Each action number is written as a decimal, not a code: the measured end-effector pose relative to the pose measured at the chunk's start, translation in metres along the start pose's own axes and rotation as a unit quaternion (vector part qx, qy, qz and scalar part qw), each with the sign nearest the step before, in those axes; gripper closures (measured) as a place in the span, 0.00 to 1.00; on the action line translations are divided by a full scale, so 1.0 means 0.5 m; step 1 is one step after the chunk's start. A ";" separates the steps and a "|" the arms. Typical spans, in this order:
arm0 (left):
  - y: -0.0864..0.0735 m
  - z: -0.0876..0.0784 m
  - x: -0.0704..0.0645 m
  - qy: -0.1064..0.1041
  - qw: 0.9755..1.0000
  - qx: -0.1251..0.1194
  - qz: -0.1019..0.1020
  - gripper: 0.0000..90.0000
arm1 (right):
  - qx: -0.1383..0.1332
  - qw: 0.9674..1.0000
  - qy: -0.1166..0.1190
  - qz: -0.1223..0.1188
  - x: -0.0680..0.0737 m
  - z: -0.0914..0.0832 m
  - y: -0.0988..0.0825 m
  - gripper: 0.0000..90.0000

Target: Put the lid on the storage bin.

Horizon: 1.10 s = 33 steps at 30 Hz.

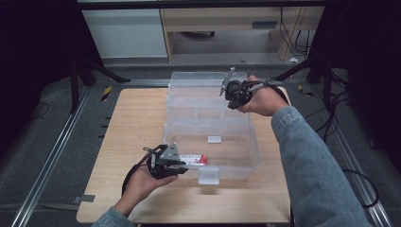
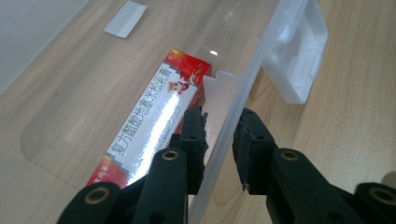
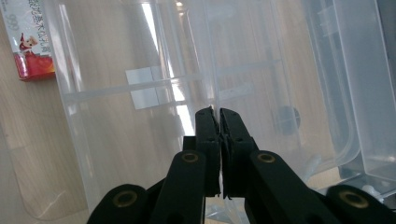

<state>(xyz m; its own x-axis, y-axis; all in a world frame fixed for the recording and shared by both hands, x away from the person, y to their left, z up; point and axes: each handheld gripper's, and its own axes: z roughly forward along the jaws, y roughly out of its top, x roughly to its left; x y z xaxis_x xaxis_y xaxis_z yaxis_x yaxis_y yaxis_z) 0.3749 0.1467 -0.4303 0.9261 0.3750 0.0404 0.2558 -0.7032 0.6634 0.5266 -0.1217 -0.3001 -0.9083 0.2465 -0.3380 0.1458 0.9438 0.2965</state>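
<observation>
The red box (image 1: pixel 194 160) lies flat inside the clear plastic bin (image 1: pixel 253 156), its long axis along the bin's near wall. The left gripper (image 2: pixel 219 128) straddles that wall, apparently clamping it; the right gripper (image 3: pixel 219 116), jaws together, pinches the bin's raised lid (image 1: pixel 203 78). The bin sits on a wooden table (image 1: pixel 137 123).

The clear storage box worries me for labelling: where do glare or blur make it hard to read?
High view: the clear storage box is soft and its walls blend into the wooden table. Left gripper view: a white glare streak washes out print on the red carton; the near claw is blurred. Right gripper view: bright reflections streak the box walls.
</observation>
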 end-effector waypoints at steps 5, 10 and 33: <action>0.000 0.000 -0.001 0.002 1.000 0.000 -0.002 0.82 | -0.007 1.000 -0.006 -0.003 0.020 -0.018 -0.002 0.98; 0.002 0.000 -0.002 0.004 1.000 0.003 -0.005 0.81 | -0.019 1.000 -0.012 -0.004 0.045 -0.038 -0.008 0.98; 0.007 0.004 -0.001 0.008 1.000 0.006 -0.003 0.81 | -0.040 0.999 -0.012 -0.011 0.090 -0.070 -0.023 0.98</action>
<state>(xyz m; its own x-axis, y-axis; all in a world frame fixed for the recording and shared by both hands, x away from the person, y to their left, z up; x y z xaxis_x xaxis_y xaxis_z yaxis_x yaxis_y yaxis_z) 0.3760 0.1429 -0.4298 0.9201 0.3889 0.0471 0.2654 -0.7071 0.6554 0.4702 -0.1290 -0.2876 -0.9013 0.2322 -0.3658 0.0936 0.9286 0.3591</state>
